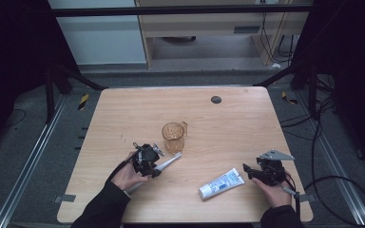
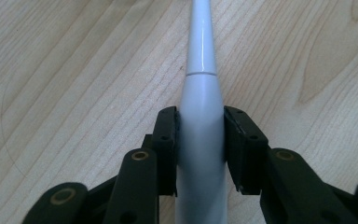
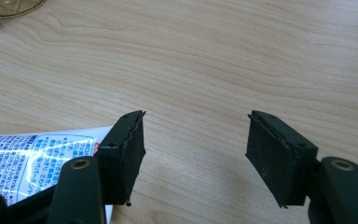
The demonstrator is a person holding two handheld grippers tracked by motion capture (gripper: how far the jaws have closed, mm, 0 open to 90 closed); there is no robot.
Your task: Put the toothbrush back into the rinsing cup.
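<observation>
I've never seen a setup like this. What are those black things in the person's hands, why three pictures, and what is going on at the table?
There is no robot here. A person sits at a wooden table and holds a hand tool with a two-jaw claw in each hand. One picture comes from a camera above the table; the other two come from small cameras riding on each claw, looking along its black jaws.

On the table lie a white electric toothbrush, a tube of toothpaste and an amber plastic cup with a handle.

The left claw has its jaws on either side of the toothbrush's thick handle, their pads touching it, with the brush lying on the wood. The right claw is open with nothing between its jaws; the toothpaste tube lies just beside it.
</observation>
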